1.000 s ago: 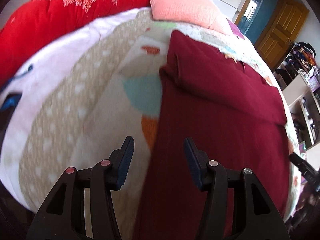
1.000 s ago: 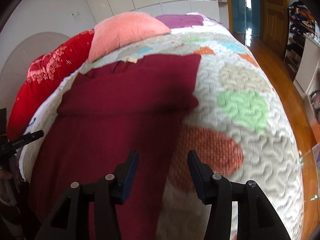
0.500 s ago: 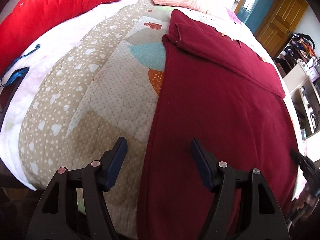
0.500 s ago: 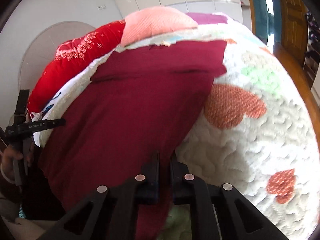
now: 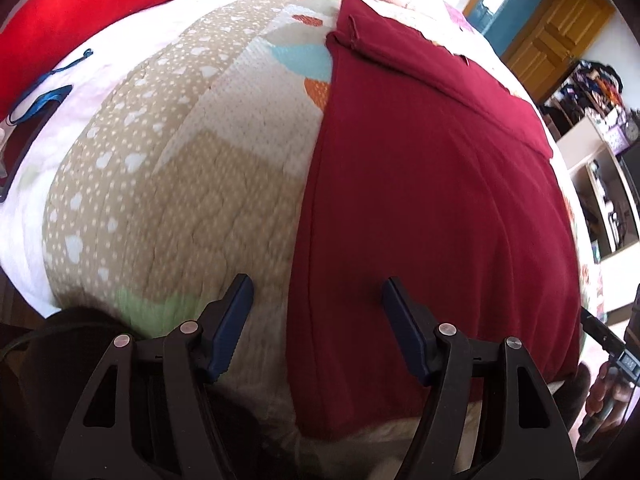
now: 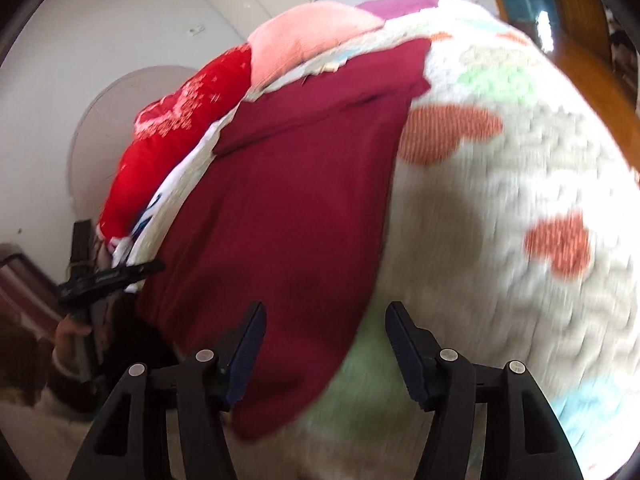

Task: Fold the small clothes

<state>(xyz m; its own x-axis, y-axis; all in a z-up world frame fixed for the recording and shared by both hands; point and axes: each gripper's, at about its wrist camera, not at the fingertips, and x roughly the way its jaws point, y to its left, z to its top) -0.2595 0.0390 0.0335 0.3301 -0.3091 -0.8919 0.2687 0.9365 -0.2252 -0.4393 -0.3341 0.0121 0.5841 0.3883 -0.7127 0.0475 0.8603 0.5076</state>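
Note:
A dark red garment [image 5: 432, 184] lies flat on the quilted bed, its far end folded over in a band. It also shows in the right wrist view [image 6: 296, 208]. My left gripper [image 5: 316, 300] is open, its jaws straddling the garment's near left edge just above the cloth. My right gripper [image 6: 324, 328] is open and empty, its jaws straddling the garment's near right corner, which hangs over the bed edge. The left gripper also shows at the left of the right wrist view [image 6: 108, 276].
The patchwork quilt [image 5: 180, 160] covers the bed. A red duvet [image 5: 80, 4] and a pink pillow [image 6: 308, 36] lie at the head. A blue strap [image 5: 44, 100] lies at the left. A wooden door [image 5: 552, 28] and shelves [image 5: 600, 160] stand at the right.
My right gripper was shut half a second ago and is open now, low by the garment's corner. My left gripper has drawn back toward the near edge, still open.

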